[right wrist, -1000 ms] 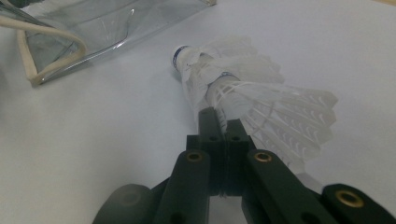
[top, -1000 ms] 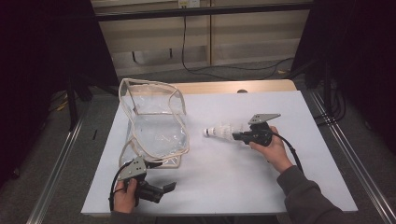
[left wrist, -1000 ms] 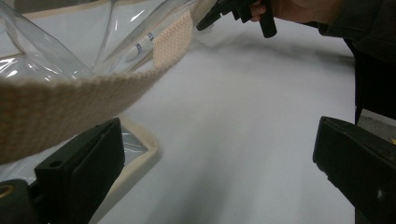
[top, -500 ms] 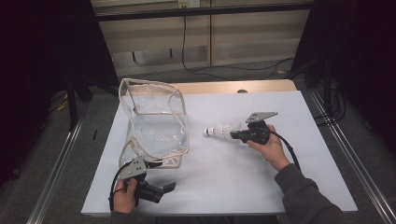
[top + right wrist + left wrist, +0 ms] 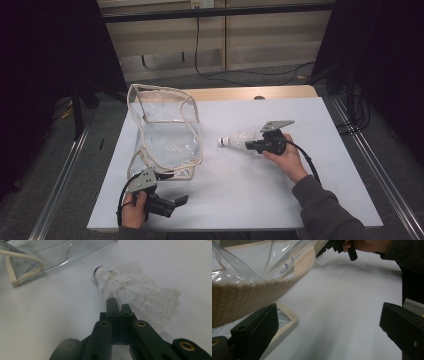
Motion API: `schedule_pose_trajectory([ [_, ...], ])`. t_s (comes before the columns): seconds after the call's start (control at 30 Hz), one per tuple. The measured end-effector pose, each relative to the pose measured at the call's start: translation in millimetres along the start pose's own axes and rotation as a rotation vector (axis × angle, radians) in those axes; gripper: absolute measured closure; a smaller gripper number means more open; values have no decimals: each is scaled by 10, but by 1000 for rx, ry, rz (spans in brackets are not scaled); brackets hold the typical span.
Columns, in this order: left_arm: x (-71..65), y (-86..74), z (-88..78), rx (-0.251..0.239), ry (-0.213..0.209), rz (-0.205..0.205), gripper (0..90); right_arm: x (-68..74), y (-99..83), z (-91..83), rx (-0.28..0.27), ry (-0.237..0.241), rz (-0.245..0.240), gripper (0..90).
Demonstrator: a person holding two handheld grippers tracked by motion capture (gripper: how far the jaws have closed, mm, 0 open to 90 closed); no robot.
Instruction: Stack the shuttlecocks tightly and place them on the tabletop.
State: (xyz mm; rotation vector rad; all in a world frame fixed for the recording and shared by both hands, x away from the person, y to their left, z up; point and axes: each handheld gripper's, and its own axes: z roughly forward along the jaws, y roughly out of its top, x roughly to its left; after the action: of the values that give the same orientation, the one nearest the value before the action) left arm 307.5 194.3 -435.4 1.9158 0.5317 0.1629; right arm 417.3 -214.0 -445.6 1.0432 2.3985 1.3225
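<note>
A white feather shuttlecock (image 5: pixel 236 140) lies on its side near the middle of the bench (image 5: pixel 235 195), its cork tip with a blue band pointing toward the clear bag. In the right gripper view the shuttlecock (image 5: pixel 135 292) shows its feather skirt spreading toward the camera, and the black jaws are pressed together on a few of the feathers at the skirt's edge. The right gripper (image 5: pixel 252 145) comes in level from the shuttlecock's skirt side, a grey three-cornered plate on top and a cable trailing back along the person's sleeve.

Just beside the cork tip, apart from it, stands a clear plastic bag (image 5: pixel 165 130) with cream woven trim, its open upper frame leaning toward the far side of the bench. In the left gripper view the bag's cream strap (image 5: pixel 257 292) crosses in front of the left-hand jaw.

The left gripper (image 5: pixel 172 205) sits at the near edge of the bench, just beside the bag's near corner. Its jaws stand wide apart with only bare bench between them.
</note>
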Motion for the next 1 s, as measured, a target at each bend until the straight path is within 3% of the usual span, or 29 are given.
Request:
schedule_pose_trajectory([
  [1.0,0,-1,3,-3,-1,-1,21,-2,-17,81,15,2,-2,878],
])
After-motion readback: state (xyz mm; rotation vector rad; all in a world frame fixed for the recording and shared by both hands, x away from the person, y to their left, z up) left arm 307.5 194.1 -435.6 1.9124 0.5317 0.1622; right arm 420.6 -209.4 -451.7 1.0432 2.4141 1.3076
